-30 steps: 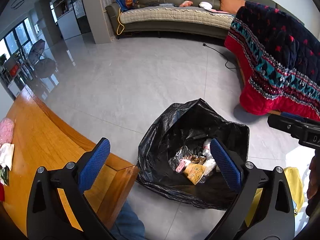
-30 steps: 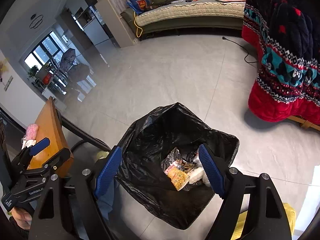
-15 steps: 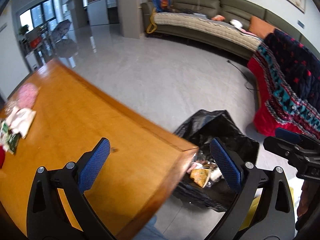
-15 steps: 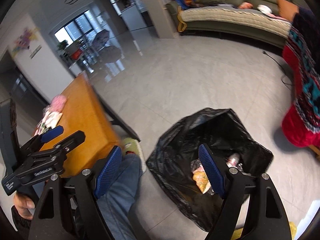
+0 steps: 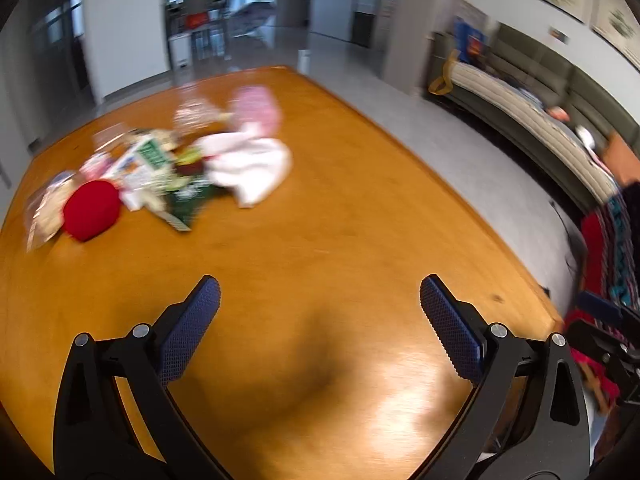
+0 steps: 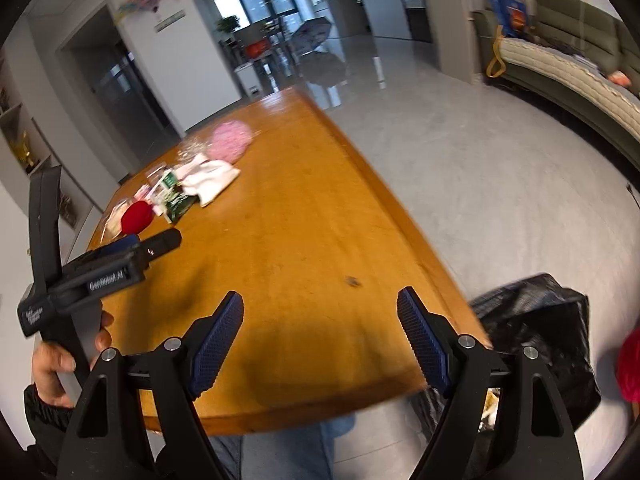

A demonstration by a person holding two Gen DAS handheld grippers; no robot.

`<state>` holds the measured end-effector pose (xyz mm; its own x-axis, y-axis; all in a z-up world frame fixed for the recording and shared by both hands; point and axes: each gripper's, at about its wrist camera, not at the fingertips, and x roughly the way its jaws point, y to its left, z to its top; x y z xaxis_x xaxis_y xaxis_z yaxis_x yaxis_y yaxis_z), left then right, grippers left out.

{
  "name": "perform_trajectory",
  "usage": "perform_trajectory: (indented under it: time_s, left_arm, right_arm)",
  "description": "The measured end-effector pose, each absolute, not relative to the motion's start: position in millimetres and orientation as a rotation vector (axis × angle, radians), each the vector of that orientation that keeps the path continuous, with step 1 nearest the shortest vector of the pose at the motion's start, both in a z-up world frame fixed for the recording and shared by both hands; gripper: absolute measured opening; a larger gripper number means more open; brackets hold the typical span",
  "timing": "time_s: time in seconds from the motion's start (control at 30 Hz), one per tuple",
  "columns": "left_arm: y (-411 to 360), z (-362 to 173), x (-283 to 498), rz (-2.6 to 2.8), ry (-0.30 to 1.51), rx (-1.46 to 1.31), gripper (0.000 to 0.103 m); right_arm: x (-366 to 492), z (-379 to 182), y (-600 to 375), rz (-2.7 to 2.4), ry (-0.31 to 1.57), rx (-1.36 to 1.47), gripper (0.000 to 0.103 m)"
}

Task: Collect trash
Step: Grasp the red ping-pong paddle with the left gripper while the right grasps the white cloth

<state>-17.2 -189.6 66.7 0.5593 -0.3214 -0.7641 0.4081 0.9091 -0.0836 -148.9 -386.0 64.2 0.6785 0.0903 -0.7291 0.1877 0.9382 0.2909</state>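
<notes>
Both claws tilt downward, jaws wide and empty: left claw, right claw.

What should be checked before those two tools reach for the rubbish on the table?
1. Left tool empty and open: ok.
2. Right tool empty and open: ok.
3. Rubbish pile in view on the table: ok.
4. Bare tabletop between tools and pile: ok.
5. Black bag open beside the table: cannot tell, mostly hidden.
6. Sharp view of the pile: not ok, blurred.
</notes>
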Motion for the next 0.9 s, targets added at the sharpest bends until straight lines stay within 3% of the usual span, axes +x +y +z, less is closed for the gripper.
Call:
perform_trajectory:
  time_s: [0.33, 0.6, 0.63, 0.67, 0.7, 0.9]
  left_arm:
    - [-68.4, 53.2, 73.5, -0.122, 0.934, -0.002, 0.097]
    - [-49.0, 36.3, 130.6, -0.092, 0.985, 0.014, 0.097]
    - [-49.8, 35.2, 135.1, -0.086, 0.972, 0.042, 0.094]
    - [-50.5, 34.1, 137.3, -0.084, 0.964, 0.059, 0.082]
    - [-50.2, 33.7, 138.8, -0.076, 0.952, 0.079, 0.078]
    - [-39.9, 37.2, 135.6, -0.145, 0.938, 0.061, 0.075]
  right_arm:
    - [-77.0, 58.3, -331.4, 0.087, 0.894, 0.280, 0.080]
    - [-44.7, 53.0, -311.7, 0.147, 0.924, 0.241, 0.080]
    - [-42.3, 52.1, -310.6, 0.151, 0.926, 0.239, 0.080]
    - [-38.7, 51.9, -309.3, 0.155, 0.928, 0.236, 0.080]
    - [-34.5, 51.9, -307.8, 0.159, 0.928, 0.234, 0.080]
    - [9.1, 54.5, -291.6, 0.225, 0.910, 0.221, 0.080]
